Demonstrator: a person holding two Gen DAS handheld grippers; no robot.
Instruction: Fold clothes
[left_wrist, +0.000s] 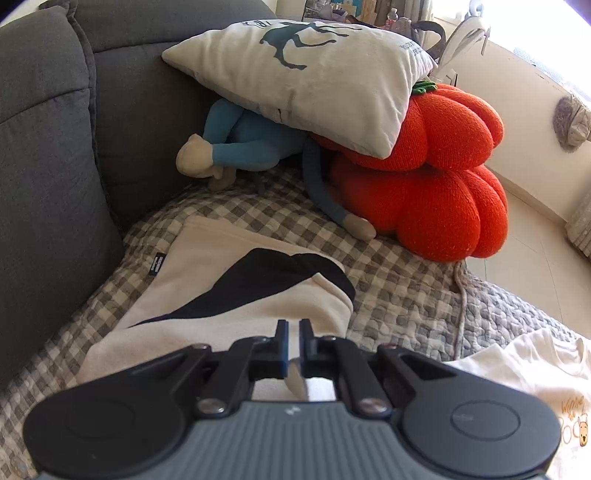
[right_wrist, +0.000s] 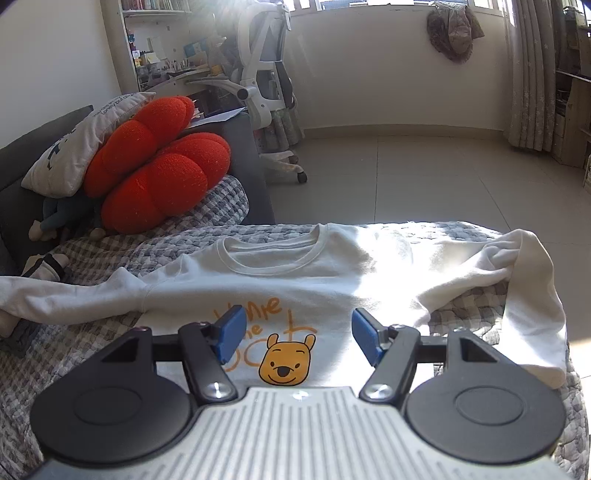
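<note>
A cream garment with a black panel (left_wrist: 207, 291) lies folded on the checked quilt (left_wrist: 388, 291) of the sofa. My left gripper (left_wrist: 293, 330) hovers over its near edge with its jaws nearly together, and a fold of cream cloth (left_wrist: 295, 378) is pinched between the blue pads. A white sweatshirt with a yellow bear print (right_wrist: 295, 273) lies flat, front up, neck away from me; its corner also shows in the left wrist view (left_wrist: 535, 384). Just above its chest print my right gripper (right_wrist: 297, 326) stands open with nothing between its fingers. The sweatshirt's right sleeve (right_wrist: 532, 295) is bunched.
A white printed pillow (left_wrist: 314, 77), an orange pumpkin cushion (left_wrist: 443, 177) and a blue soft toy (left_wrist: 251, 147) are piled at the sofa's far end. The grey sofa back (left_wrist: 48, 147) rises on the left. A white office chair (right_wrist: 266, 74) and tiled floor (right_wrist: 424, 177) lie beyond the sofa edge.
</note>
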